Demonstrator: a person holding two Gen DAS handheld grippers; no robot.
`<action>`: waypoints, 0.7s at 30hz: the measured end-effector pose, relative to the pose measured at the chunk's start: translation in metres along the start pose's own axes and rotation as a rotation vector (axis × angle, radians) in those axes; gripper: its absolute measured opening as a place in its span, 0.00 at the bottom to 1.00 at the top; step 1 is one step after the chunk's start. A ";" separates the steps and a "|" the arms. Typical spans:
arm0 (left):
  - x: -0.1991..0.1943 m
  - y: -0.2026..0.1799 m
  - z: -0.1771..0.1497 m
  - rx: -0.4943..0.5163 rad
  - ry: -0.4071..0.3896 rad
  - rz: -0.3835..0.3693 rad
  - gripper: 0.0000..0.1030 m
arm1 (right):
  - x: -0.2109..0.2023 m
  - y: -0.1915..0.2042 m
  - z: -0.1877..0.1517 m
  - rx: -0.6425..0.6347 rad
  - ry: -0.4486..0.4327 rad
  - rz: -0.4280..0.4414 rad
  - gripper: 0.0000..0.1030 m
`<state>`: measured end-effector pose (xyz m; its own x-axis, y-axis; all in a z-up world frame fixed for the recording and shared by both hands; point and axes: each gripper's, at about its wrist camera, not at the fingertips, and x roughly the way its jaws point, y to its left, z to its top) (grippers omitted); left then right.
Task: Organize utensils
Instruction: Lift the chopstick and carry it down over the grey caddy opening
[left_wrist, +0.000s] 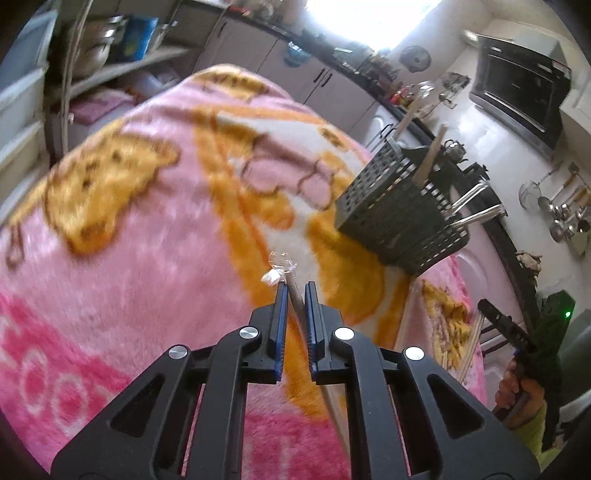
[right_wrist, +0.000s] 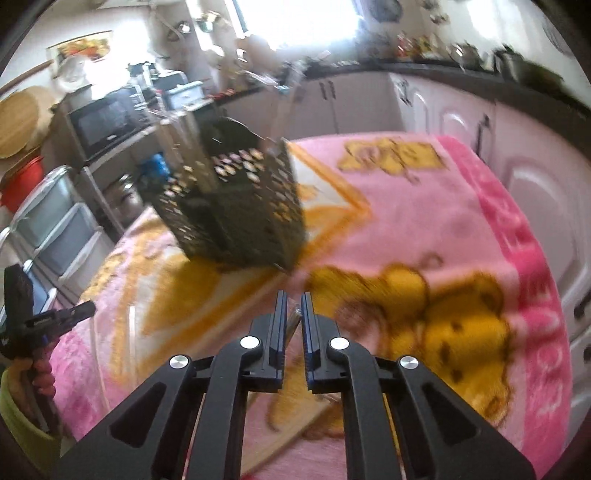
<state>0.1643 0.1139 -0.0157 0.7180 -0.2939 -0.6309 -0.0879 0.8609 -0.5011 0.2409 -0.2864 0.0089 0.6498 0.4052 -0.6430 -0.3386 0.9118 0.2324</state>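
Observation:
My left gripper (left_wrist: 295, 286) is shut on a thin wrapped chopstick (left_wrist: 295, 299) with a crinkled clear wrapper end (left_wrist: 277, 266), held above the pink blanket (left_wrist: 129, 240). A black slotted utensil basket (left_wrist: 400, 218) stands ahead to the right, holding wooden chopsticks (left_wrist: 430, 157) and metal handles (left_wrist: 476, 214). In the right wrist view the basket (right_wrist: 236, 206) is ahead left, blurred. My right gripper (right_wrist: 293, 295) is nearly closed on a thin wrapped stick (right_wrist: 294, 317) between its pads. Each gripper shows in the other's view: the right one (left_wrist: 506, 325), the left one (right_wrist: 55, 317).
More chopsticks (left_wrist: 472, 343) lie on the blanket at the right in the left wrist view. A wooden board (right_wrist: 295, 432) lies under my right gripper. Kitchen cabinets (right_wrist: 461, 110), a microwave (right_wrist: 107, 122) and hanging ladles (left_wrist: 561, 214) surround the table.

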 end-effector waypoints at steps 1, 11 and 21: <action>-0.003 -0.004 0.003 0.011 -0.010 0.000 0.03 | -0.003 0.007 0.004 -0.020 -0.015 0.006 0.07; -0.023 -0.047 0.036 0.122 -0.101 -0.015 0.01 | -0.033 0.056 0.037 -0.151 -0.129 0.055 0.05; -0.032 -0.067 0.065 0.156 -0.161 -0.042 0.01 | -0.041 0.073 0.055 -0.188 -0.193 0.054 0.04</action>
<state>0.1923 0.0927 0.0765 0.8207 -0.2712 -0.5029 0.0429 0.9069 -0.4191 0.2269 -0.2325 0.0925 0.7390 0.4750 -0.4778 -0.4854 0.8672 0.1113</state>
